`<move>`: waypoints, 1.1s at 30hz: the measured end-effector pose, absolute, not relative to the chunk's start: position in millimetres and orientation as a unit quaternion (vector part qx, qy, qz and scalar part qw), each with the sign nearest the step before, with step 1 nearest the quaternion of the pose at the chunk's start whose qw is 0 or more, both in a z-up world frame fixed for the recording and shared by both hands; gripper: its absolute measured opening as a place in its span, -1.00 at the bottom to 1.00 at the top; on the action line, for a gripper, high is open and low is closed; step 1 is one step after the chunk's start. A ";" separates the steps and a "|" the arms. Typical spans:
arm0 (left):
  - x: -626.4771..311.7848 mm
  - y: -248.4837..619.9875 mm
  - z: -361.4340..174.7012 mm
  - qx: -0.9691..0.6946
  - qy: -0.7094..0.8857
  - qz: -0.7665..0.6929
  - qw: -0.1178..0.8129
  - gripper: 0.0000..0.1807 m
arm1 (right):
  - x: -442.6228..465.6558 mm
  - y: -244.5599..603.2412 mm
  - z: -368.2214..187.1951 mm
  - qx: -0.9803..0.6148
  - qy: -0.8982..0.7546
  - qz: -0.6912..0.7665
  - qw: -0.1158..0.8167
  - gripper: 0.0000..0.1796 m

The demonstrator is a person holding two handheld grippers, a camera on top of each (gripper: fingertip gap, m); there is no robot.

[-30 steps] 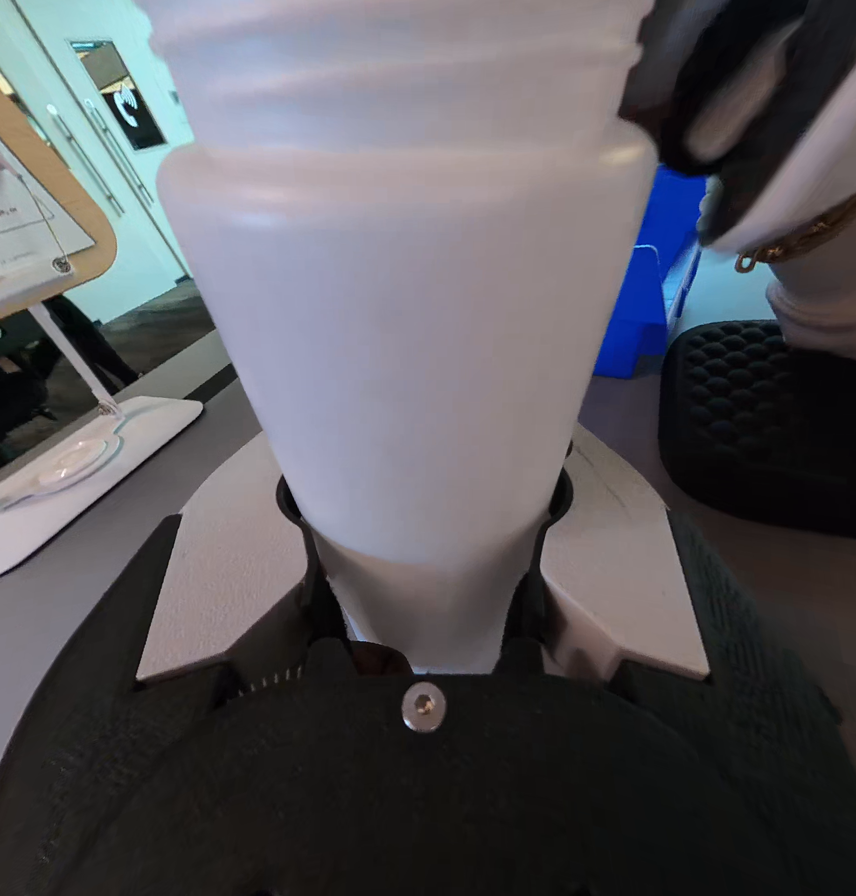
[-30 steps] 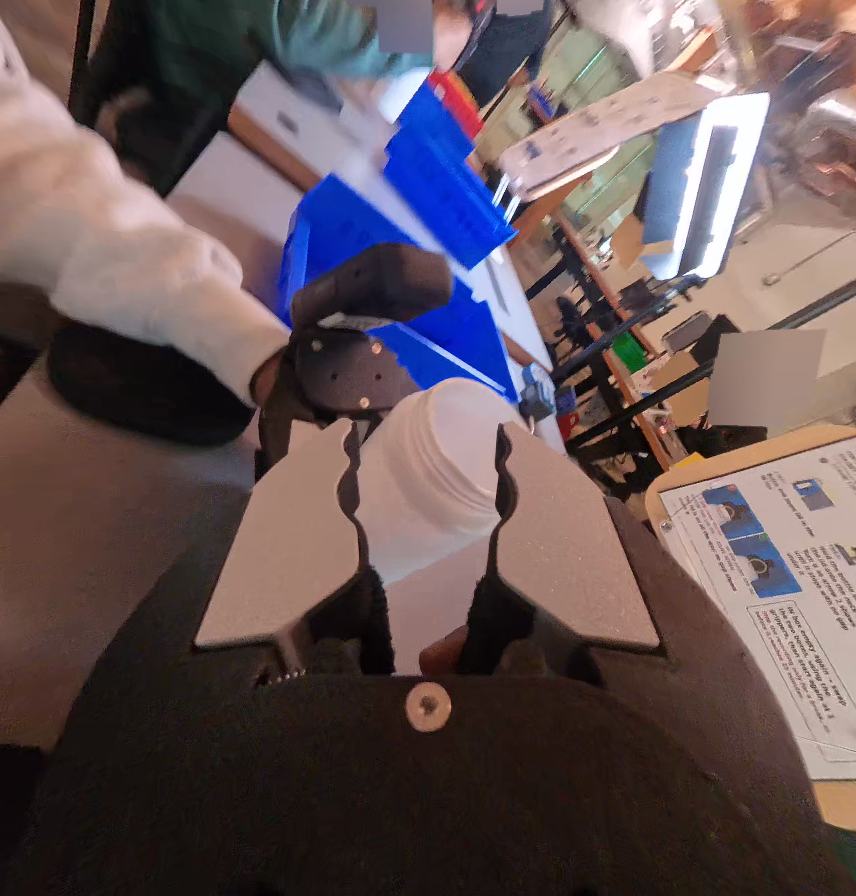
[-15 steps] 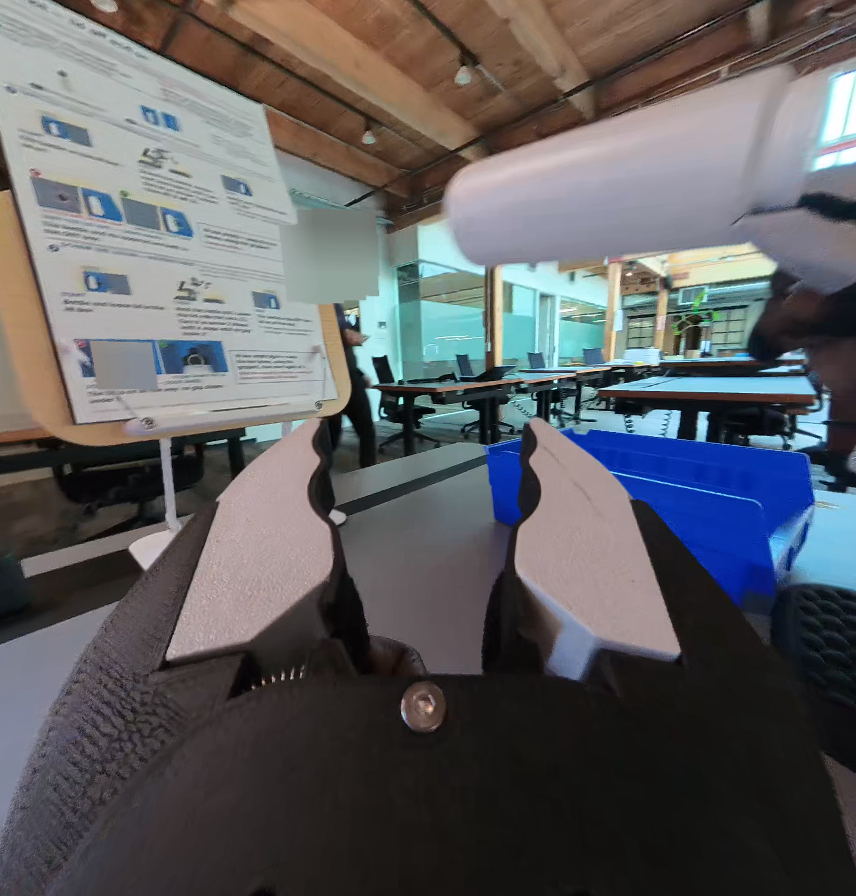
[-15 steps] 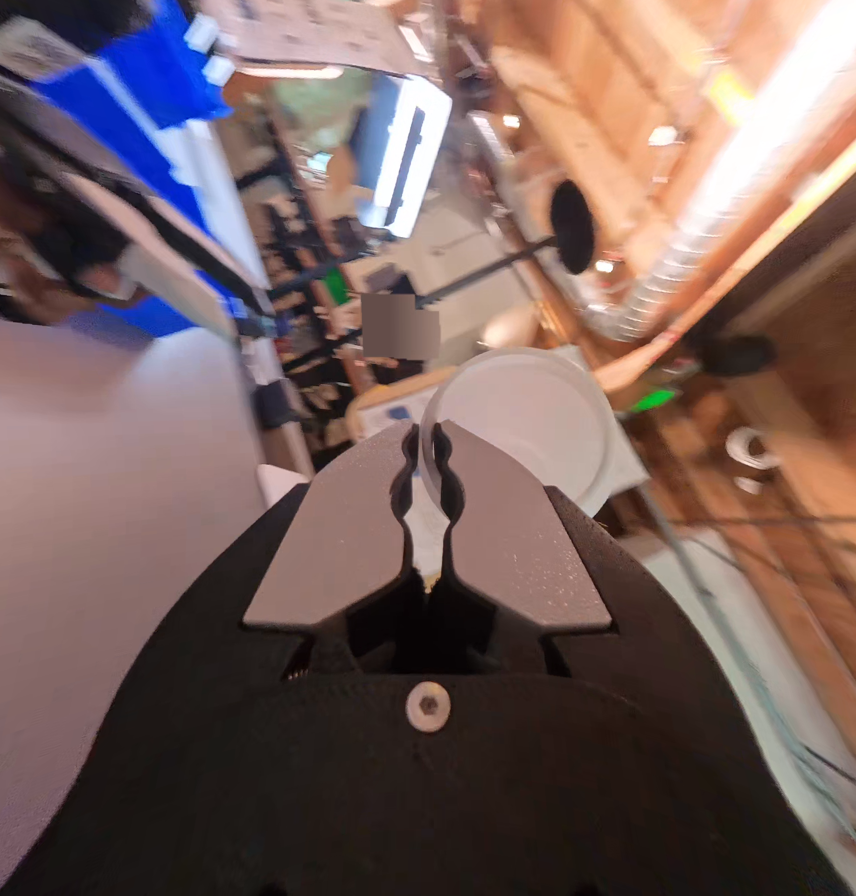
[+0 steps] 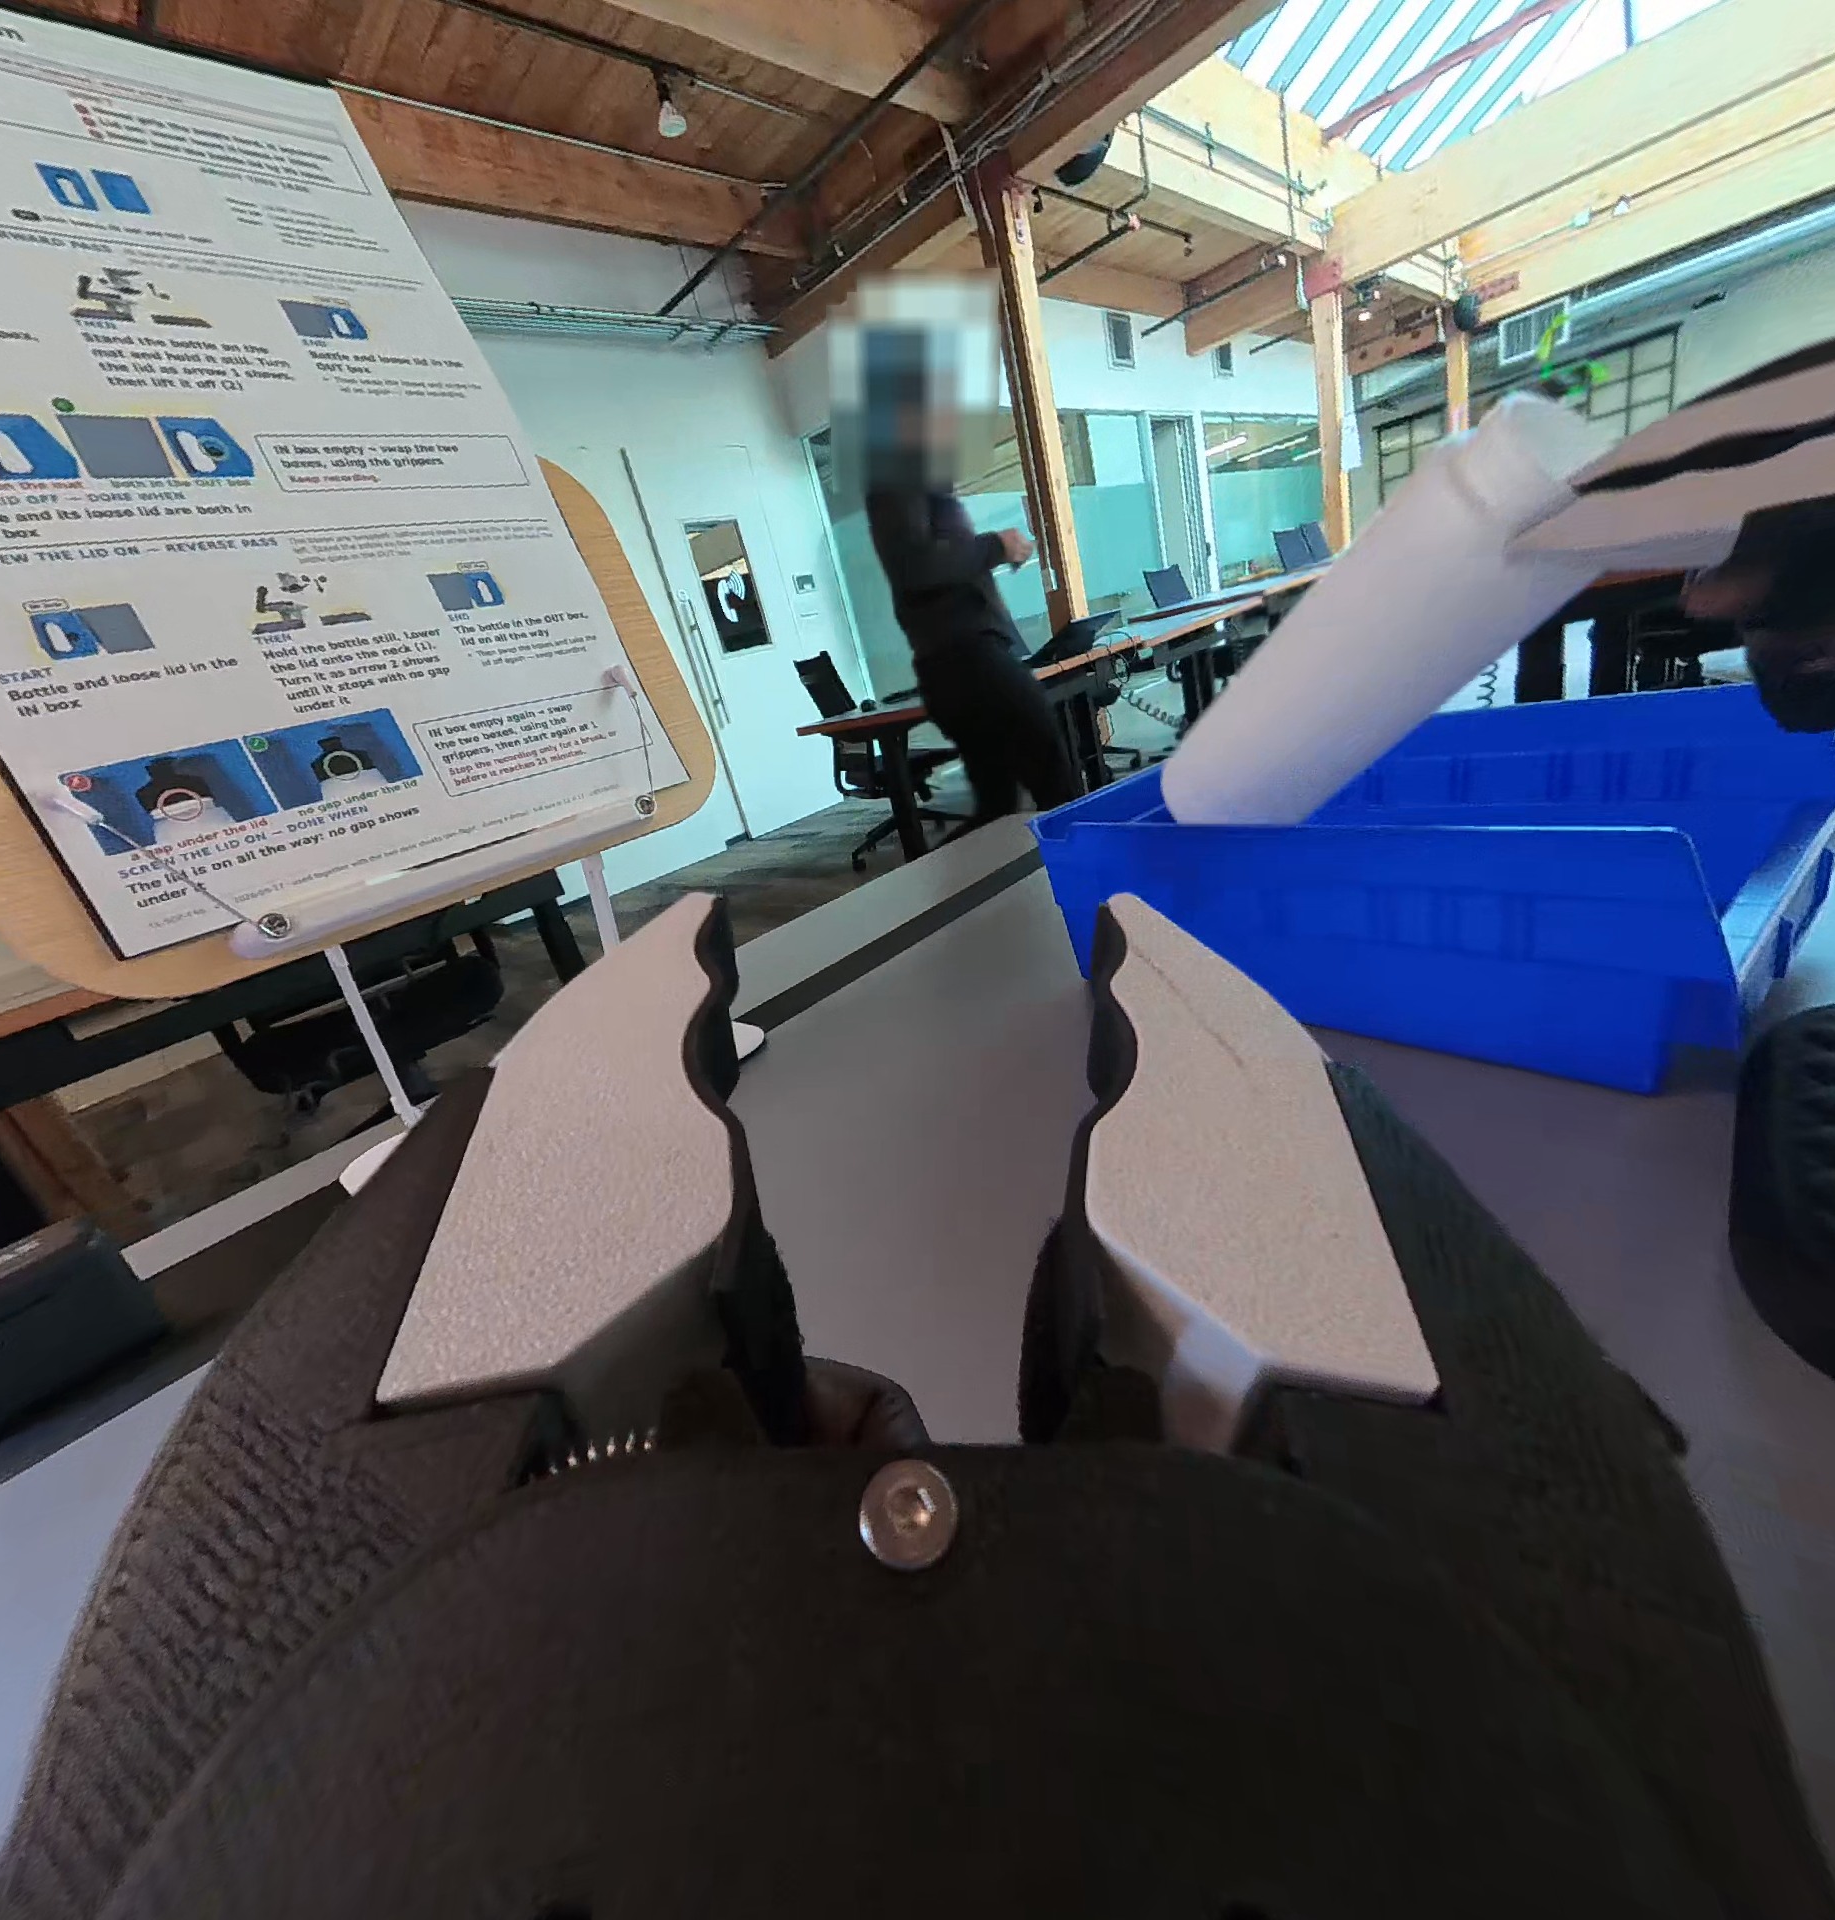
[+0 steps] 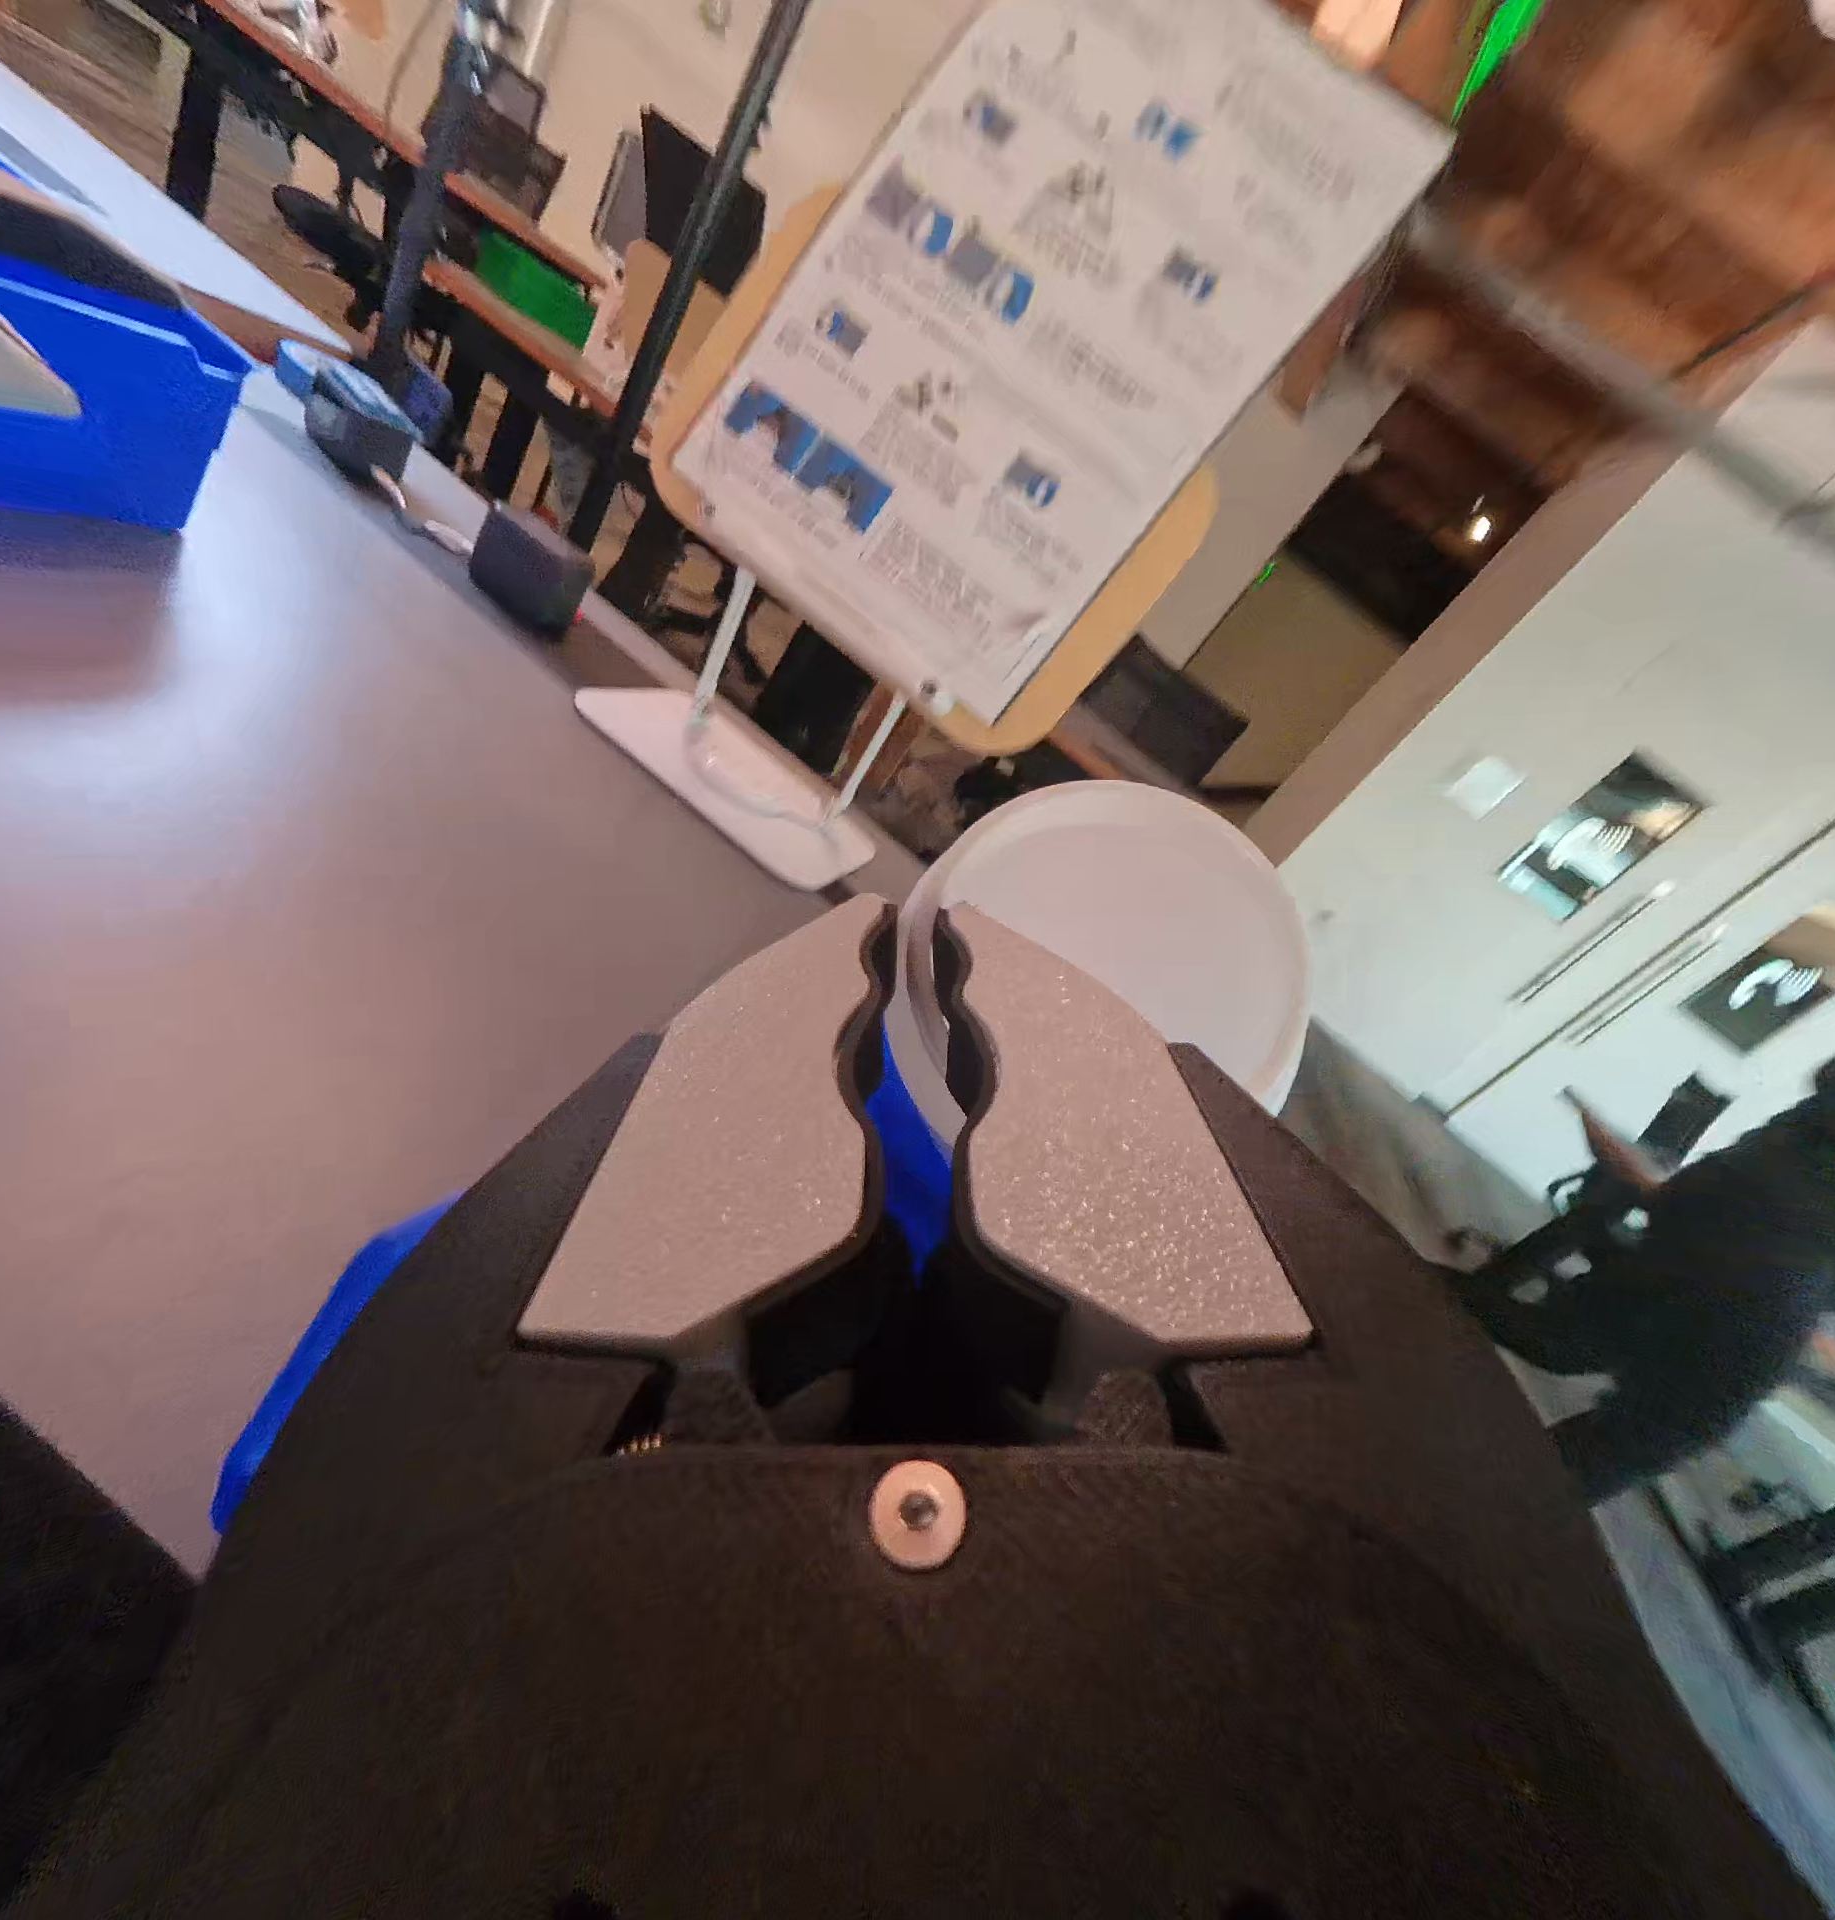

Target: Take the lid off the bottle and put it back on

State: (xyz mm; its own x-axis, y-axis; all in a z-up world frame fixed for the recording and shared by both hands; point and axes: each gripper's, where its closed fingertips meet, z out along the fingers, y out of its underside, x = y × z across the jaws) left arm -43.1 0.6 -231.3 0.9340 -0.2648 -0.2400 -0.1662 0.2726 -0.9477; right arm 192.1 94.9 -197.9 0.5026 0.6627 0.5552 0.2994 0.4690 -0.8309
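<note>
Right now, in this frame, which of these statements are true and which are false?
1. The left gripper is open and holds nothing. True.
2. The right gripper is open. False: it is shut on the white bottle, at its rim.
3. The bottle stands upright on the table. False: it is held tilted in the air, its lower end at the blue bin.
4. An instruction board on a stand is in view. True.
</note>
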 end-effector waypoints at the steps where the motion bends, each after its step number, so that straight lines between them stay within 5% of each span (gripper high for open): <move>1: -42.9 1.2 -232.5 -0.604 0.180 -0.030 0.776 -0.28 | 193.9 101.4 -207.9 -0.514 -0.480 0.129 0.699 -0.92; 20: -29.6 -1.1 -236.0 -0.598 0.216 -0.039 0.770 -0.28 | 214.2 96.9 -344.8 -0.751 -0.511 0.168 0.382 -0.87; 23: -29.3 -0.9 -236.4 -0.599 0.217 -0.040 0.769 -0.28 | 212.7 86.9 -348.3 -0.767 -0.505 0.193 0.345 -0.69; 30: -26.6 -0.2 -238.7 -0.605 0.228 -0.039 0.762 -0.28 | 215.9 72.8 -335.3 -0.769 -0.509 0.183 0.339 -0.60; 33: -20.2 -4.1 -238.7 -0.620 0.241 -0.049 0.745 -0.24 | 217.2 71.4 -320.3 -0.760 -0.505 0.175 0.370 -0.38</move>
State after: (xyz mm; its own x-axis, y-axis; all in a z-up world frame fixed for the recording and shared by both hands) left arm -20.2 -4.1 -238.7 0.8795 -0.3715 -0.2975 -0.2253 0.2258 -0.9478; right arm 217.2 71.4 -320.3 0.4292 0.8969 0.1066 0.6379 -0.2175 -0.7387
